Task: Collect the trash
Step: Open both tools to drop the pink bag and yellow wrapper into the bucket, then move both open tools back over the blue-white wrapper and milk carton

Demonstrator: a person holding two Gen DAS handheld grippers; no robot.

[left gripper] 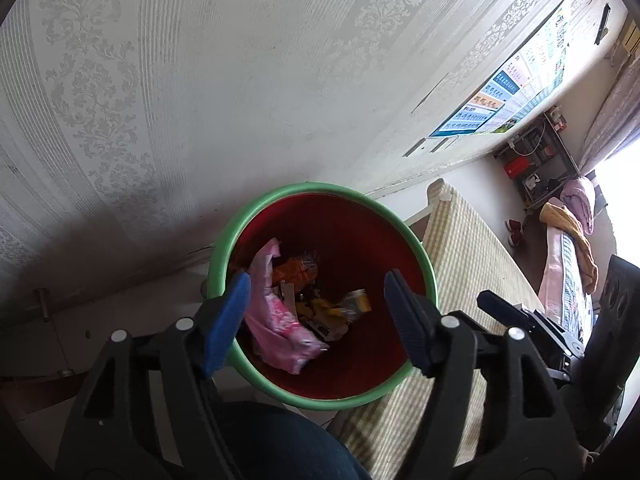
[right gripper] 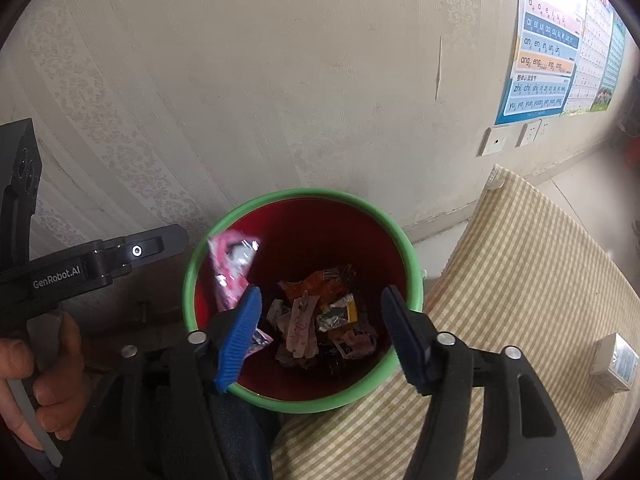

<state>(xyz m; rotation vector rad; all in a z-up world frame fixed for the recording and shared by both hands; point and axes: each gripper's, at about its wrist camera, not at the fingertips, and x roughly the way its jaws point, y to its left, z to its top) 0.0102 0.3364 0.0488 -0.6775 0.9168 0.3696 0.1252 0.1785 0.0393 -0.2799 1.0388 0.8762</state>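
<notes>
Hovering released above the red bin [right gripper: 404, 240], both the left gripper [left gripper: 318, 320] and right gripper [right gripper: 320, 332] stand empty over light, crinkly wrappers [right gripper: 316, 320] inside, likely best pinched by an edge.

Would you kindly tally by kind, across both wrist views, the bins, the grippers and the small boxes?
Bin: 1
Grippers, namely left gripper and right gripper: 2
Small box: 1
Total: 4
</notes>
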